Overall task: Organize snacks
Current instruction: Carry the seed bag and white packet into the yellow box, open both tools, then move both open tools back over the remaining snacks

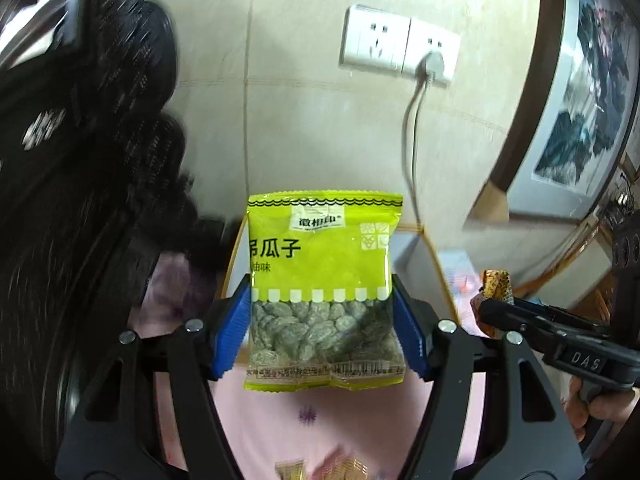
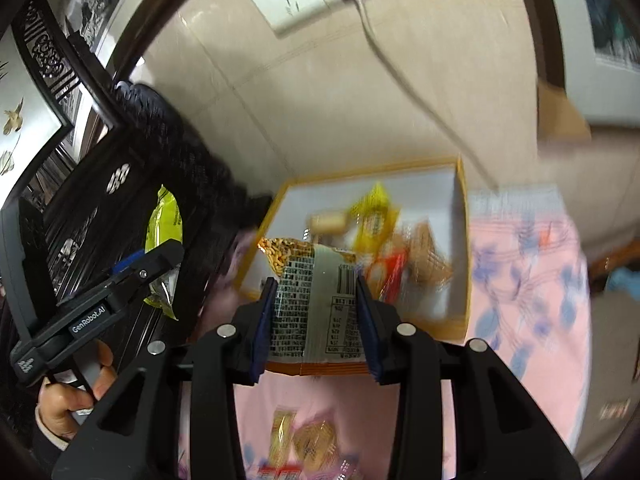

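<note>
My left gripper (image 1: 322,320) is shut on a yellow-green bag of melon seeds (image 1: 324,292) and holds it upright above the pink cloth, in front of the box. The bag also shows in the right wrist view (image 2: 164,236) at the left. My right gripper (image 2: 316,312) is shut on an orange snack packet (image 2: 316,304), its printed back facing the camera, held just before the yellow-rimmed white box (image 2: 462,240). The box holds several snack packs (image 2: 384,232). The right gripper with its packet (image 1: 496,284) shows in the left wrist view at the right.
A dark carved wooden chair (image 2: 132,184) stands at the left. The wall behind has sockets (image 1: 396,44) with a plugged cord. A pink flowered cloth (image 2: 528,272) covers the surface. More snack packets (image 2: 304,444) lie on it near the front. A cardboard corner (image 2: 560,112) is at the right.
</note>
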{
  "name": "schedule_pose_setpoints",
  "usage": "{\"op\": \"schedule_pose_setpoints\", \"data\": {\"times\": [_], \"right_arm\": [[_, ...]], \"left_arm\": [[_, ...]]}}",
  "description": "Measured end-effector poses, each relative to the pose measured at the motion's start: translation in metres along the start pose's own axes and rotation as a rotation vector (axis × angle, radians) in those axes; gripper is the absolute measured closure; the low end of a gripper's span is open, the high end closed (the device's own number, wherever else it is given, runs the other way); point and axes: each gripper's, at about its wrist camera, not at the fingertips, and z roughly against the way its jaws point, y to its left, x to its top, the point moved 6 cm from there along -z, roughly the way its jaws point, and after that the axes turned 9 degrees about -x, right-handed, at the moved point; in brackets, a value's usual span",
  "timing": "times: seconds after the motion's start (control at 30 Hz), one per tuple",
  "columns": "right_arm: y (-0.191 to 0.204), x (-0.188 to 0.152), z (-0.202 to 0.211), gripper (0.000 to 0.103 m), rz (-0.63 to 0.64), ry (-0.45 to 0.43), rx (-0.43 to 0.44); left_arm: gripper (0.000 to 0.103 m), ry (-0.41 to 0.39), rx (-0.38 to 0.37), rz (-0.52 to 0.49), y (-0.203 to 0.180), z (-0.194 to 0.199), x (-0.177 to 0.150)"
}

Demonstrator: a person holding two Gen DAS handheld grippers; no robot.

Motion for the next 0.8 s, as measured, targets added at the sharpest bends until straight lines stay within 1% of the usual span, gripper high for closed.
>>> {"op": "schedule_pose_setpoints", "data": {"times": [0.03, 0.07, 0.1, 0.13, 0.17, 0.2, 0.23, 0.27, 0.3, 0.33, 0.43, 0.5, 0.63, 0.73, 0.77, 0.8], "right_arm": [[0.002, 0.017, -0.005, 0.062, 0.018, -0.024, -0.011], [0.002, 0.028, -0.008, 0.061, 0.033, -0.037, -0.017], [0.003, 0.036, -0.01, 0.054, 0.041, -0.049, -0.025], [0.003, 0.05, -0.007, 0.034, 0.044, -0.085, -0.061], [0.002, 0.058, -0.002, 0.029, 0.036, -0.125, -0.077], [0.003, 0.065, 0.01, 0.022, 0.031, -0.18, -0.072], [0.005, 0.068, 0.019, 0.016, 0.04, -0.217, -0.057], [0.008, 0.07, 0.03, 0.014, 0.064, -0.257, -0.048], [0.01, 0.07, 0.038, 0.011, 0.087, -0.285, -0.06], [0.011, 0.069, 0.041, 0.011, 0.1, -0.297, -0.066], [0.013, 0.059, 0.049, 0.011, 0.117, -0.297, -0.053], [0.013, 0.048, 0.052, 0.011, 0.121, -0.282, -0.044], [0.018, 0.02, 0.058, 0.011, 0.138, -0.241, -0.031], [0.016, -0.014, 0.06, 0.011, 0.159, -0.199, -0.046], [0.011, -0.034, 0.06, 0.01, 0.17, -0.181, -0.061], [0.009, -0.047, 0.058, 0.007, 0.173, -0.164, -0.074]], "left_arm": [[0.034, -0.01, 0.002, -0.012, -0.001, -0.005, 0.011], [0.028, -0.015, 0.008, -0.019, -0.002, -0.01, 0.022], [0.022, -0.027, 0.017, -0.023, -0.003, -0.014, 0.036], [0.009, -0.036, 0.048, -0.021, -0.002, -0.014, 0.045], [0.004, -0.067, 0.106, -0.015, -0.001, -0.006, 0.056], [0.003, -0.093, 0.113, -0.014, 0.0, 0.001, 0.061], [0.002, -0.128, 0.098, -0.016, -0.001, 0.012, 0.066], [0.002, -0.157, 0.077, -0.02, -0.004, 0.021, 0.069], [0.002, -0.185, 0.068, -0.023, -0.005, 0.031, 0.07], [0.002, -0.198, 0.069, -0.025, -0.006, 0.038, 0.07], [0.002, -0.19, 0.06, -0.019, -0.007, 0.049, 0.065], [0.002, -0.181, 0.053, -0.013, -0.009, 0.053, 0.059], [0.002, -0.153, 0.068, -0.014, -0.01, 0.061, 0.038], [0.002, -0.119, 0.061, -0.003, -0.009, 0.063, 0.01], [0.002, -0.104, 0.059, 0.002, -0.008, 0.063, 0.0], [0.002, -0.073, 0.059, 0.006, -0.007, 0.062, -0.019]]}}
